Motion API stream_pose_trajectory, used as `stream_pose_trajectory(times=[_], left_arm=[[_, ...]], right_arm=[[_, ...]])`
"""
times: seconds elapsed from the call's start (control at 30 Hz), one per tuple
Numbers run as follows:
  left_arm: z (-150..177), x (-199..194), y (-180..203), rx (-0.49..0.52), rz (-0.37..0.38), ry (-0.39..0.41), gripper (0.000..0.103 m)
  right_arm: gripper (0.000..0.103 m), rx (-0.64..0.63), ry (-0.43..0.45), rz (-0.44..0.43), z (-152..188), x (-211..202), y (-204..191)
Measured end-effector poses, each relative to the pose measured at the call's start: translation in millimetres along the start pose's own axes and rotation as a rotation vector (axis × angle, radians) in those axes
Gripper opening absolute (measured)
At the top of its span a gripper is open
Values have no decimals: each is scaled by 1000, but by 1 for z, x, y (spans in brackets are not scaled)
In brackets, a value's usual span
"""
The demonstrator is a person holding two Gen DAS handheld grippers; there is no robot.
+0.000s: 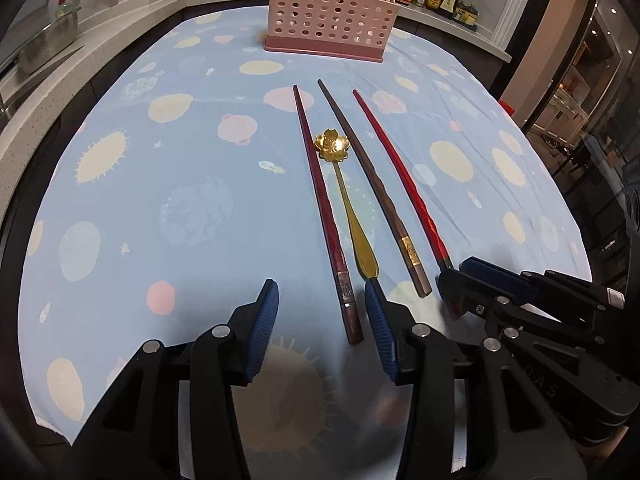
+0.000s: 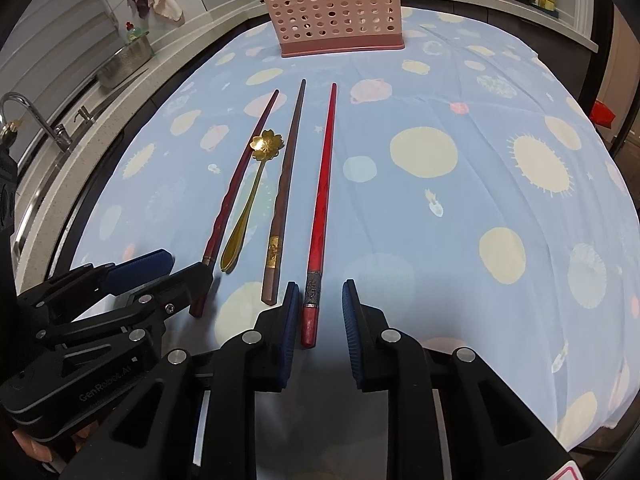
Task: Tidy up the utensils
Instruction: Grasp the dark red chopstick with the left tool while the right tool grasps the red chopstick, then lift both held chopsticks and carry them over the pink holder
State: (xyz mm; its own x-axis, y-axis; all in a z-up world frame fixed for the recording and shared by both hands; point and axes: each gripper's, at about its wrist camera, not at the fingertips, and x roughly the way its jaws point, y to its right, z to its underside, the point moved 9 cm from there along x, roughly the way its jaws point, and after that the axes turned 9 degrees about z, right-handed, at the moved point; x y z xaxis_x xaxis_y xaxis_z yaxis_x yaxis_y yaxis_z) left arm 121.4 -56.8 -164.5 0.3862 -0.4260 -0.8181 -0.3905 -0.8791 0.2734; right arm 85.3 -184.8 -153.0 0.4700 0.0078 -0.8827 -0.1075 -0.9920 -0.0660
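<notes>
I am looking at a table [image 1: 120, 200] under a blue patterned cloth [image 2: 480, 140], with a pink basket [image 1: 330, 12] standing at the far edge. Four utensils are lying side by side near the middle, running from the near edge toward the basket: a dark red chopstick [image 1: 320, 200] on the left, then a gold spoon [image 1: 344, 196] with its flower bowl pointing away, a brown chopstick [image 1: 368, 176], and a bright red chopstick [image 2: 322, 200] on the right. My left gripper [image 1: 322, 336] is hovering at the near edge with its jaws open, straddling the dark red chopstick's butt end without touching it. My right gripper [image 2: 320, 332] is sitting just beside it, jaws open around the bright red chopstick's end, the left pad [image 2: 290, 320] close against it
</notes>
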Motion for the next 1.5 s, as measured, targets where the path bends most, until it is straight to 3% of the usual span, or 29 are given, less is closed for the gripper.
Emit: stream_pose_trajectory(times=[0.2,0.47,0.6,1.07,1.5], left_arm=[[0,1,-1,16,-18,3,40],[-1,0,-9,2,-24,14,14],[0,-1,-11,-7,-20,17,7],[-9,-21,-16,-36,-24,60,7],[-57,-75,-12,-40,2,199,7]], right_arm=[[17,-4,4,13,0,1,1],[12,8,3,15,1,2,4],[7,22,2,13,1,2,6],[7,90,40,-32,-9,-20,14],[7,165,196,-66,-64,-82,30]])
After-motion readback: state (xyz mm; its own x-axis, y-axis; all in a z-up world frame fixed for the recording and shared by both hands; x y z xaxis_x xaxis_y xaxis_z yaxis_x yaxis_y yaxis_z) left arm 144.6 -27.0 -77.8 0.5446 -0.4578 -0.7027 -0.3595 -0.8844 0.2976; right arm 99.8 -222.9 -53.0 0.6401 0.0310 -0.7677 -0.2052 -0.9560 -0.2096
